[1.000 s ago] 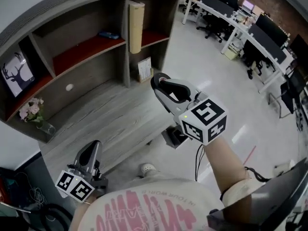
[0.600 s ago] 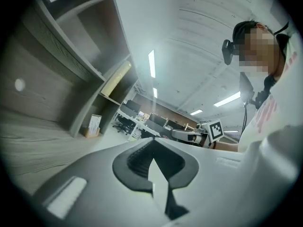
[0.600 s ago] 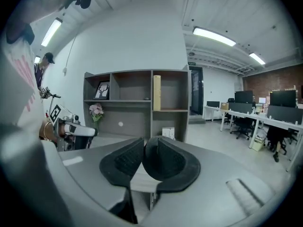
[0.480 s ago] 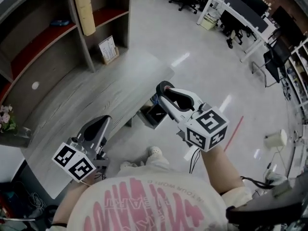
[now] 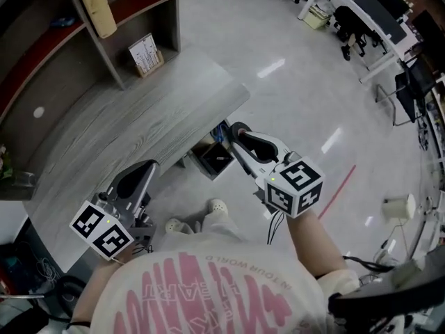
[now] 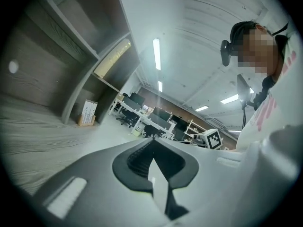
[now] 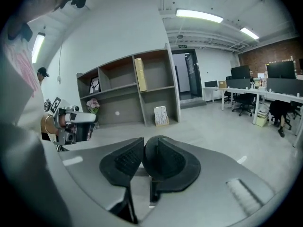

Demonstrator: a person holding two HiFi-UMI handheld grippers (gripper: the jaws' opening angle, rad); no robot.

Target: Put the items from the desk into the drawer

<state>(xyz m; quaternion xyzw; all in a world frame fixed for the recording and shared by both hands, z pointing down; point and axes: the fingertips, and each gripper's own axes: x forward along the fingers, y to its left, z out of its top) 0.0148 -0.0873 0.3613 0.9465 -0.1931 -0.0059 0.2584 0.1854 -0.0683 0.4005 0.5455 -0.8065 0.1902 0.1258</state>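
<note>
The person stands at the front edge of the grey wood-grain table (image 5: 139, 117), a tool in each hand. The left tool (image 5: 148, 167) hangs low over the near part of the table, pointing out roughly level. In the left gripper view its jaws (image 6: 152, 143) are together at the tips with nothing between them. The right tool (image 5: 240, 128) is past the table's corner, tilted downward, with its tip just above the drawer (image 5: 212, 160). In the right gripper view the two dark pads of the right tool (image 7: 143, 149) meet at the front and hold nothing.

The drawer is pulled out from under the table's front edge, between the table and the right tool. Its inside is dark, and its contents cannot be made out (a small blue patch shows by its far corner, but it is too small to identify). The stretch of table in view is plain wood grain.

At the back of the table rises a shelf unit (image 5: 115, 54) with red boards. A tall yellowish roll (image 5: 96, 5) leans in one bay, and a white card (image 5: 144, 53) stands on the table below. The person's light shoes (image 5: 217, 207) show on the glossy floor (image 5: 278, 68) beside the drawer. Office desks (image 5: 361, 5) and chairs stand well apart across the room.
</note>
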